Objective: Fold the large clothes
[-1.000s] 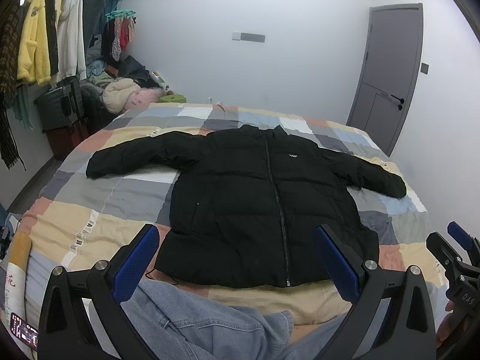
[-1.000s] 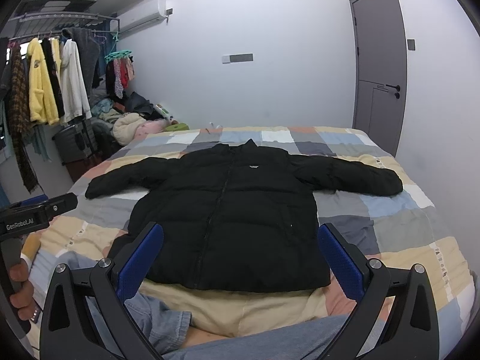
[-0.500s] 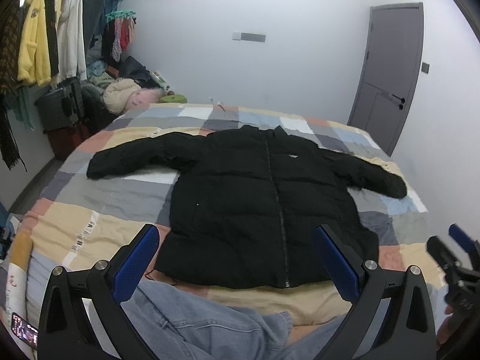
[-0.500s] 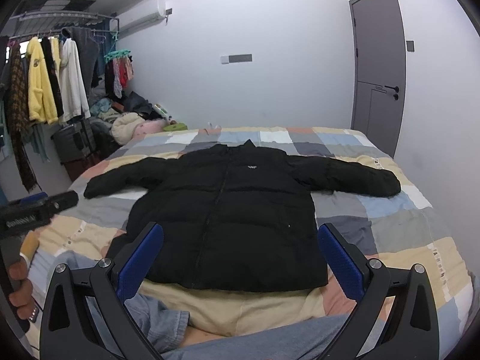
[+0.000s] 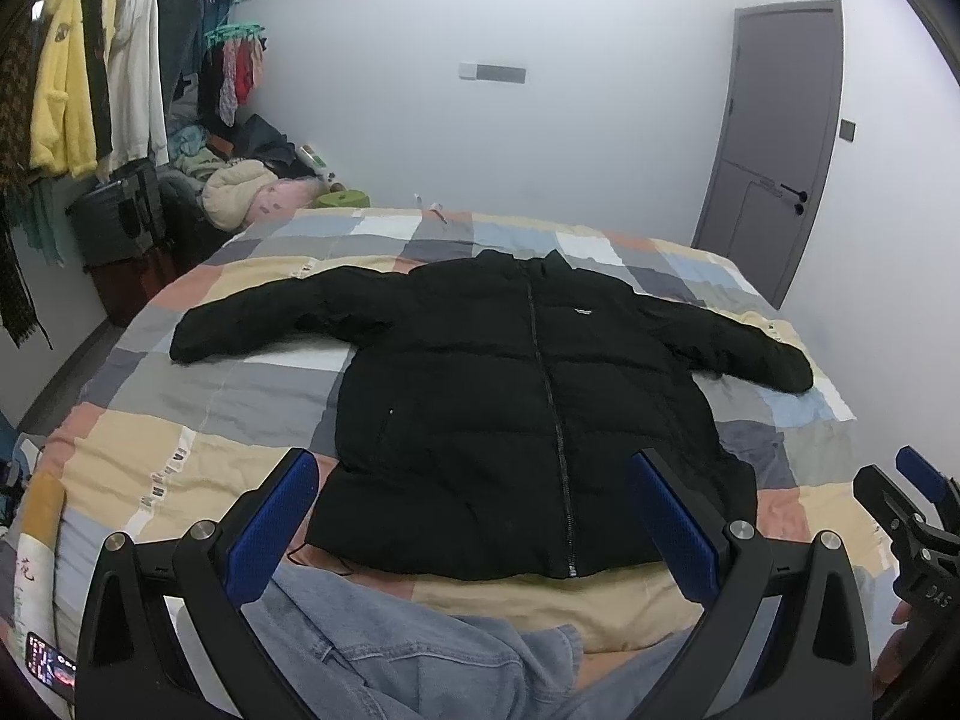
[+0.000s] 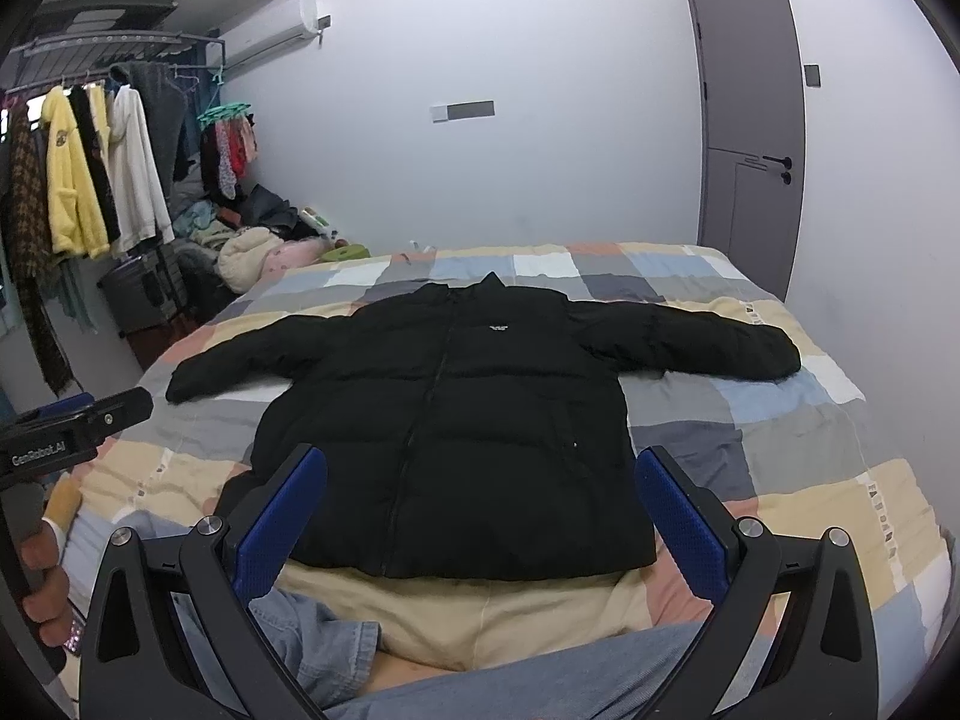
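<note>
A black puffer jacket lies flat, zipped, front up, on the checked bed cover, both sleeves spread out sideways; it also shows in the right wrist view. My left gripper is open and empty, held above the near edge of the bed in front of the jacket's hem. My right gripper is open and empty too, also just short of the hem. Each gripper shows at the edge of the other's view: the right one, the left one.
A denim garment lies at the near bed edge below the grippers. A clothes rack with hanging clothes and a pile of items stands at the left. A grey door is at the right. A phone lies bottom left.
Both grippers have shifted only slightly; the jacket has not moved. Both stay open.
</note>
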`<state>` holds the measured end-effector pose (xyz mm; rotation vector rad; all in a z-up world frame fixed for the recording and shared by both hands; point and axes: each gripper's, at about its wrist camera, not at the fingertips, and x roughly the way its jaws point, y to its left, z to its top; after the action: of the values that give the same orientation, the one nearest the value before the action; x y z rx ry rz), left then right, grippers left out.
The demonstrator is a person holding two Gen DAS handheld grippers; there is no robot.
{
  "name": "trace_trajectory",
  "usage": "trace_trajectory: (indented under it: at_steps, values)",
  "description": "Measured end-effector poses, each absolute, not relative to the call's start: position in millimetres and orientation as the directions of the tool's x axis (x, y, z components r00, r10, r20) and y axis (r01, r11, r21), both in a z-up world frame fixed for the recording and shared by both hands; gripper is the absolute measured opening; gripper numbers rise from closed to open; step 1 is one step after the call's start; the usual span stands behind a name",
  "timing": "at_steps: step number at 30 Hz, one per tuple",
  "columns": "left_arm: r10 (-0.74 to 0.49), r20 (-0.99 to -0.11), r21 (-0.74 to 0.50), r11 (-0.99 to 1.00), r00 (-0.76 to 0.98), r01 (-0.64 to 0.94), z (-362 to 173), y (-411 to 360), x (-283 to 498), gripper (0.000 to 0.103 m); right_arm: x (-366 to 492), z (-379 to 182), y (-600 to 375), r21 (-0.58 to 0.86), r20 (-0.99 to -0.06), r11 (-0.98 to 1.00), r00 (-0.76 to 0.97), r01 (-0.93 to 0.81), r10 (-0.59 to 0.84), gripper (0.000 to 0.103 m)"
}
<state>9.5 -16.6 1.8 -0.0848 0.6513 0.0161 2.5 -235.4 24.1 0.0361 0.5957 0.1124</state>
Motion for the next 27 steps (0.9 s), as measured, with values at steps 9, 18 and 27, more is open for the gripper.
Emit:
trace_trajectory:
  at_steps: [9,18,27]
  values:
    - [-0.014,-0.603,-0.068,0.997,0.798,-0.033,4.6,-22.0,7.3,0.103,1.7,26.8,-236.7,0.064,-0.555,0.994,0.825,-0.09,0.111,0.103]
    - [-0.031,-0.605,-0.077,0.997,0.796,-0.019,9.0,-22.0,11.5,0.103,2.8,25.9,-238.1,0.073,-0.56,0.993,0.82,-0.088,0.114,0.103]
    - [-0.048,-0.599,-0.083,0.997,0.799,-0.002,16.1,-28.9,18.8,0.103,9.0,29.6,-241.6,0.072,-0.557,0.993,0.822,-0.088,0.113,0.103]
